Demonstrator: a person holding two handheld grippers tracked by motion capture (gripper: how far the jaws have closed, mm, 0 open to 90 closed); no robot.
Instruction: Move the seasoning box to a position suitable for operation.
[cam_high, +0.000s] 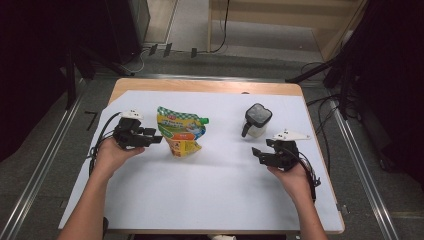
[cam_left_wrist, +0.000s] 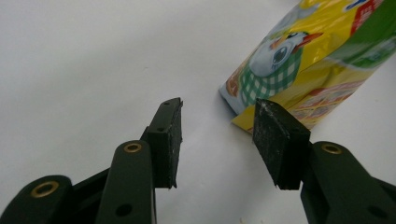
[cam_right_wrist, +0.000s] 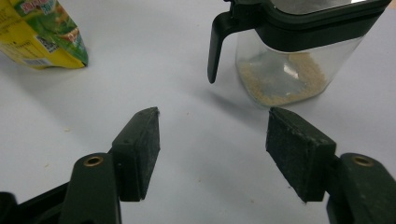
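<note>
A yellow and green spouted pouch (cam_high: 179, 131) with a chicken picture lies left of the table's middle; its bottom corner (cam_left_wrist: 299, 70) is close in front of my left gripper (cam_left_wrist: 217, 140). That left gripper (cam_high: 152, 136) is just left of the pouch, open, with nothing between its jaws. A clear jar (cam_high: 256, 120) with a black lid and handle stands at the right; brownish grains lie in the bottom of the jar (cam_right_wrist: 285, 65). My right gripper (cam_high: 257, 154) is in front of the jar. The right gripper (cam_right_wrist: 212, 149) is open and holds nothing.
A white sheet (cam_high: 220, 180) covers the wooden table (cam_high: 205, 86). Metal rails run along both sides on the floor, and cables lie behind the table's far edge.
</note>
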